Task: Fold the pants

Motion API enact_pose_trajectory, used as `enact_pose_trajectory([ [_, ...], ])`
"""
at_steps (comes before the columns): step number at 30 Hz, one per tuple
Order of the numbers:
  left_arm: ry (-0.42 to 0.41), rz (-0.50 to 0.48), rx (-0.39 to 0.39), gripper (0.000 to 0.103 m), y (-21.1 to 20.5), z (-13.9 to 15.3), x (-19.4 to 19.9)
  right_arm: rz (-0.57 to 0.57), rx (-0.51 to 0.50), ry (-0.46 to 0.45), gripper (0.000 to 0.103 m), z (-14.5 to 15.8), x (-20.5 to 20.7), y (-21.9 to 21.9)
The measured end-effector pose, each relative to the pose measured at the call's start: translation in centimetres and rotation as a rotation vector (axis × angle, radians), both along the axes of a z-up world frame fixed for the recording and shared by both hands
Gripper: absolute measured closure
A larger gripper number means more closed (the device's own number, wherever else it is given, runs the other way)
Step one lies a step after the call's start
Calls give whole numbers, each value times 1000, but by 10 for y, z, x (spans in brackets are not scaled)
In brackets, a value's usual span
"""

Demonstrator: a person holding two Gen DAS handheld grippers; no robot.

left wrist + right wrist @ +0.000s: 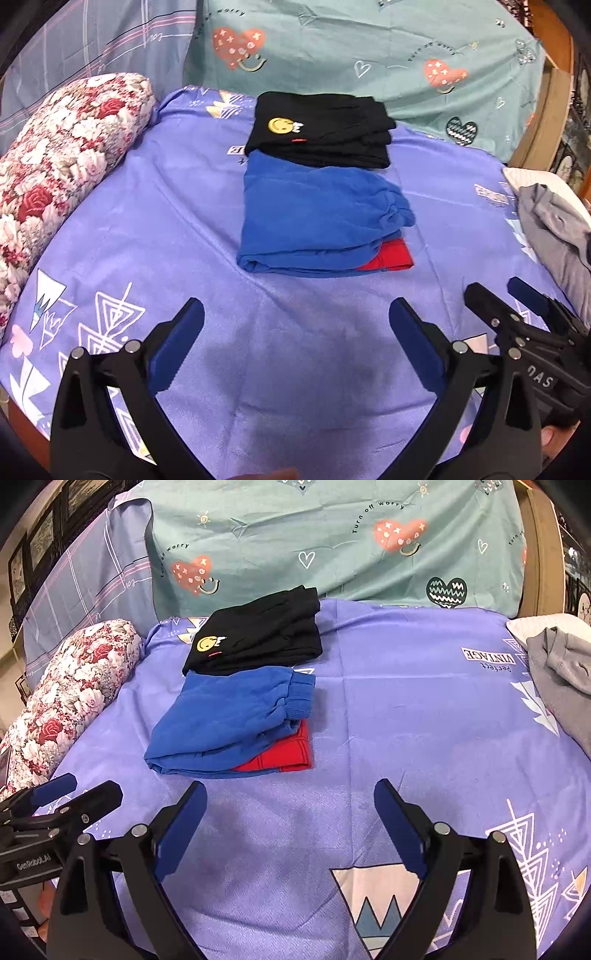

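Both my claws hang empty over the bed sheet (147, 221). My left claw (295, 343) has its jaws spread wide with only purple cloth between them, and my right claw (290, 827) stands just as wide and holds nothing.

Straight ahead of both claws lies the blue pair of pants (314, 221), already folded into a neat packet, with a red piece (284, 753) peeping from under its near right corner. I cannot tell whether that red belongs to the blue pair or is a separate garment. Beyond it, touching its far edge, sits the folded black pair (258, 638) with a yellow smiley patch. Both look finished to me.

Far off to the right of my right claw, at the bed's edge, a grey garment (561, 679) lies rumpled and unfolded. I judge this to be the next piece to fold.

To do it well, I would swing both claws to the right and take the grey cloth at two well-separated points along one edge, ideally the waistband, rather than pinching the heap's middle. I would then drag it onto the bare sheet directly in front of me, near the folded pile without disturbing it, and spread it flat before making any crease. Grabbing several layers at once could leave a twisted fold.
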State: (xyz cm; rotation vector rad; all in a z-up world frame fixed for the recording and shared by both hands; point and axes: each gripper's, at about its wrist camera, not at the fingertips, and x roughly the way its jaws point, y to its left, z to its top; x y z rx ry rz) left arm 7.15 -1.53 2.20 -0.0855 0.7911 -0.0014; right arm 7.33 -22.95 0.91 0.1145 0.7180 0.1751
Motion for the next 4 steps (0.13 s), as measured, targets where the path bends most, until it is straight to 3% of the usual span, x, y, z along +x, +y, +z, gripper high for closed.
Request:
enact_pose_trajectory([
  [4, 16, 14, 4, 2, 4, -3, 2, 7, -4, 8, 10, -3, -1, 2],
])
